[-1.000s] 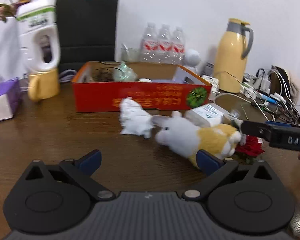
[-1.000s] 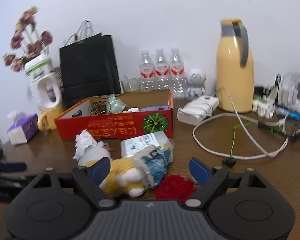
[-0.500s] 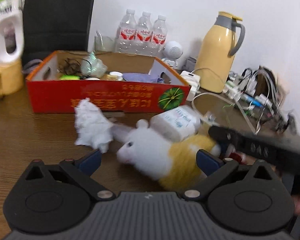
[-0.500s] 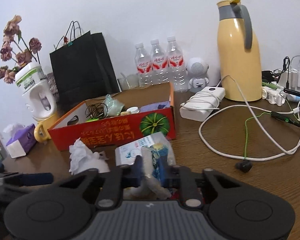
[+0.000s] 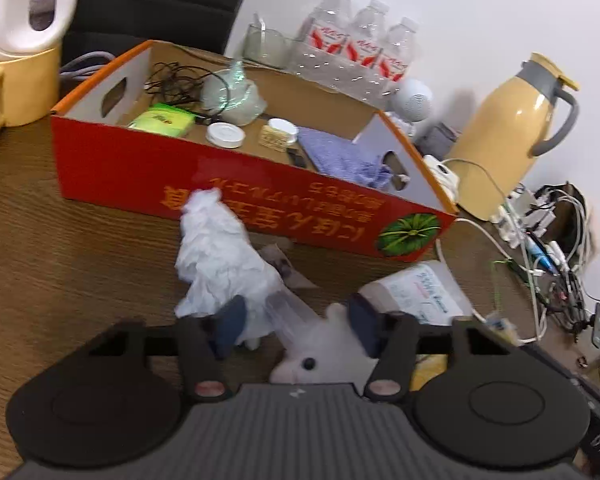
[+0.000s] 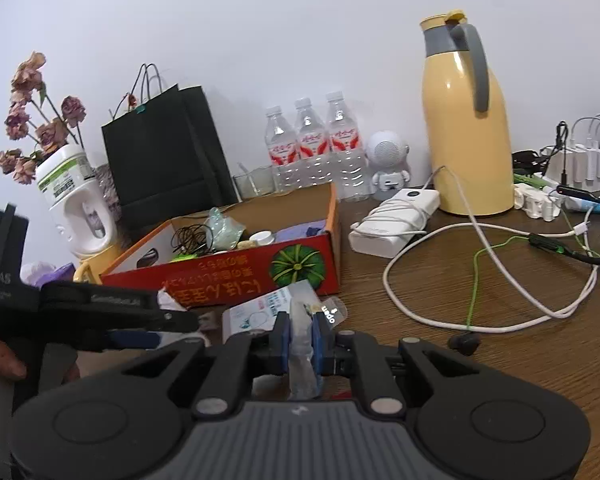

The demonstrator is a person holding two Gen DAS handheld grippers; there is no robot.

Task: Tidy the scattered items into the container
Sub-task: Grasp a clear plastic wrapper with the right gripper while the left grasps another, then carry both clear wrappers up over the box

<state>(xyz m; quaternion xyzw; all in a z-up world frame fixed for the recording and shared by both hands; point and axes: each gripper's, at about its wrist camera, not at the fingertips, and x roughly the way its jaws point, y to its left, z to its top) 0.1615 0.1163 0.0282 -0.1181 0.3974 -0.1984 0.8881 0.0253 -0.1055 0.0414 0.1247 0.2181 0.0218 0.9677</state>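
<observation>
The red cardboard box (image 5: 148, 168) (image 6: 228, 276) stands open on the wooden table with small items inside. In front of it lie a crumpled white tissue (image 5: 216, 256), a pack of wipes (image 5: 416, 292) (image 6: 256, 312) and a white-and-yellow plush toy (image 5: 308, 364). My left gripper (image 5: 296, 322) is over the plush's head. Its jaws are closing with the head and an ear between them, and the left pad is against the tissue. My right gripper (image 6: 300, 336) is shut on a clear plastic packet (image 6: 302, 364). The left gripper (image 6: 176, 326) also shows at the left of the right wrist view, held by a hand.
A yellow thermos (image 6: 464, 128), three water bottles (image 6: 312, 148), a black paper bag (image 6: 160, 152) and a white speaker figure (image 6: 388, 160) line the wall. A power bank (image 6: 392, 220) and looping cables (image 6: 480, 280) lie right of the box. A yellow mug (image 5: 20, 84) stands left.
My left gripper moved forward over the plush and its jaws narrowed around the head. My right gripper closed on the clear packet.
</observation>
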